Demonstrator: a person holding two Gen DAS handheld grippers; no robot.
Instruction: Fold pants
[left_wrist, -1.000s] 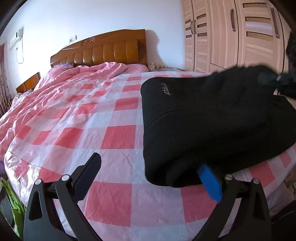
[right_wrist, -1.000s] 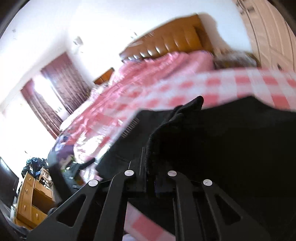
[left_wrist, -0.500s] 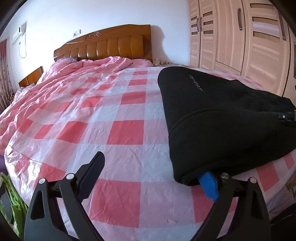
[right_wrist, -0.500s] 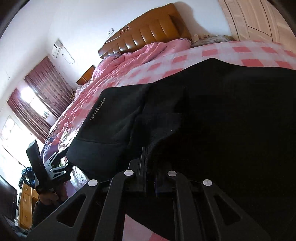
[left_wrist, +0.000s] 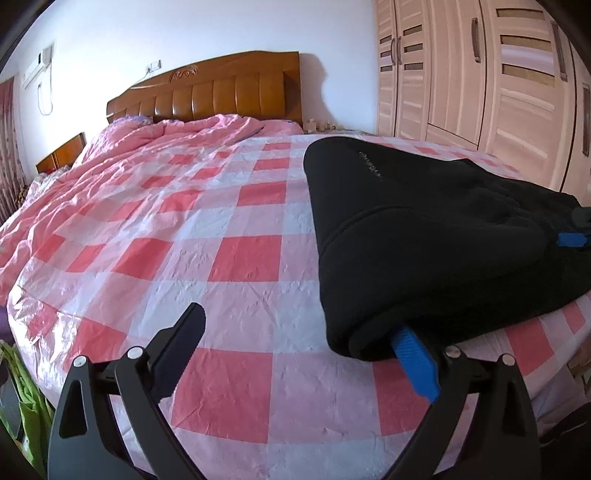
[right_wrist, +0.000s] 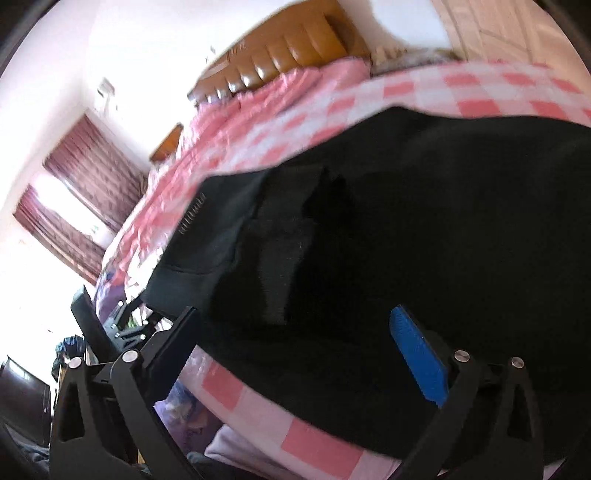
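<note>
On the bed (left_wrist: 240, 258), over the pink checked cover, the black pants (left_wrist: 424, 236) are lying as a thick folded bundle near the foot edge, on the side toward the wardrobe (left_wrist: 480, 74). Several layers are showing at the near edge of the bundle, so I judge that the main folding is already made; what is left seems only to flatten or straighten the pile, though the far side of it is not showing clearly.

The left gripper (left_wrist: 299, 343) is standing with its jaws spread wide and is holding nothing. Its blue-padded finger is touching the near corner of the pants, with the tip hidden just under the cloth, while the other finger is hanging over bare cover, well apart from the bundle.

The right gripper (right_wrist: 299, 332) is also spread apart and is pinching nothing. In its blurred view the pants are filling the space between and beyond the two fingers, very near, and the same gripper is appearing at the bundle's right edge in the left wrist view.
</note>
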